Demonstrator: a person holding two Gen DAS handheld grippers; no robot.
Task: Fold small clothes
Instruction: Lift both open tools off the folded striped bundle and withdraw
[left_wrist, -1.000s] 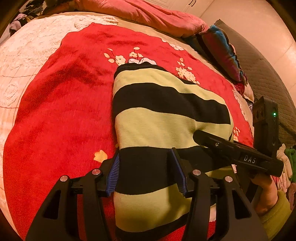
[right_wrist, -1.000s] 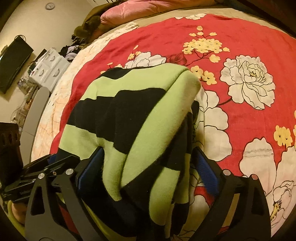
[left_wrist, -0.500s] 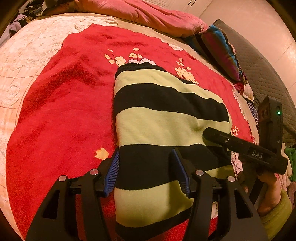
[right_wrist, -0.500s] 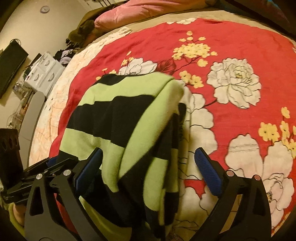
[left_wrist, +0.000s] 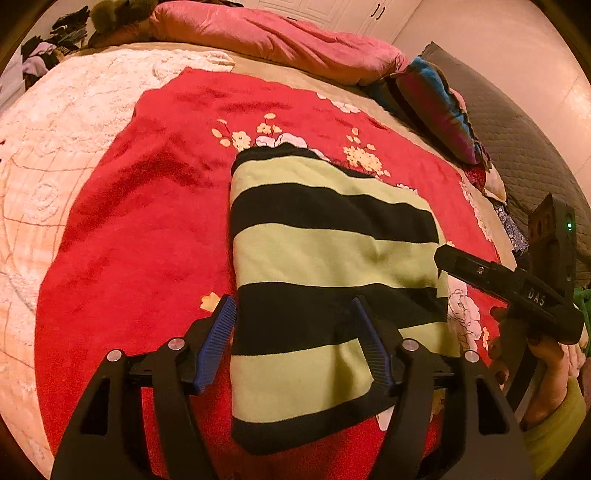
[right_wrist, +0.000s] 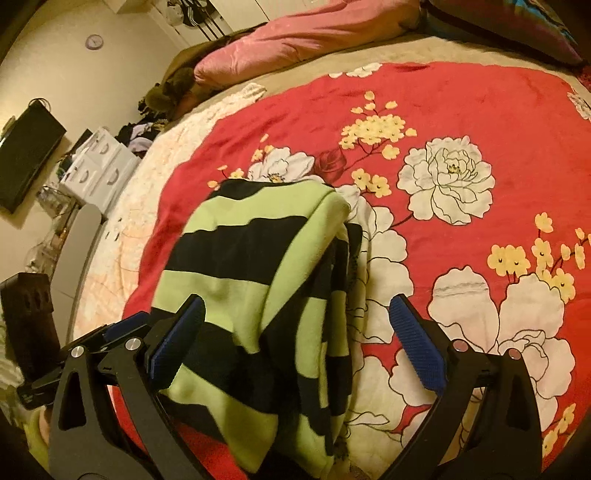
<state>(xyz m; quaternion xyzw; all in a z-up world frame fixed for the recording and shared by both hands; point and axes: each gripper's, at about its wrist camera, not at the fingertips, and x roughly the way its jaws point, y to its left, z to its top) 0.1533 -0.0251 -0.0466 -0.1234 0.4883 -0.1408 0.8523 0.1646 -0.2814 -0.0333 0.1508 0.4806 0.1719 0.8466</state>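
Observation:
A green and black striped sweater (left_wrist: 325, 258) lies folded on the red floral blanket (left_wrist: 147, 206); it also shows in the right wrist view (right_wrist: 243, 266) with layered folds along its right side. My left gripper (left_wrist: 301, 339) is open, its blue pads either side of the sweater's near left part. My right gripper (right_wrist: 299, 343) is open wide over the sweater's near right edge, holding nothing. The right gripper also shows from the side in the left wrist view (left_wrist: 509, 291).
Pink bedding (left_wrist: 280, 37) and a dark multicoloured pillow (left_wrist: 436, 99) lie at the head of the bed. A white quilt (left_wrist: 48, 147) covers the left side. White drawers (right_wrist: 99, 170) and a dark screen (right_wrist: 26, 155) stand beside the bed.
Both grippers have pulled back from the sweater and risen a little. The right gripper has opened wider. The sweater has settled flatter on the blanket.

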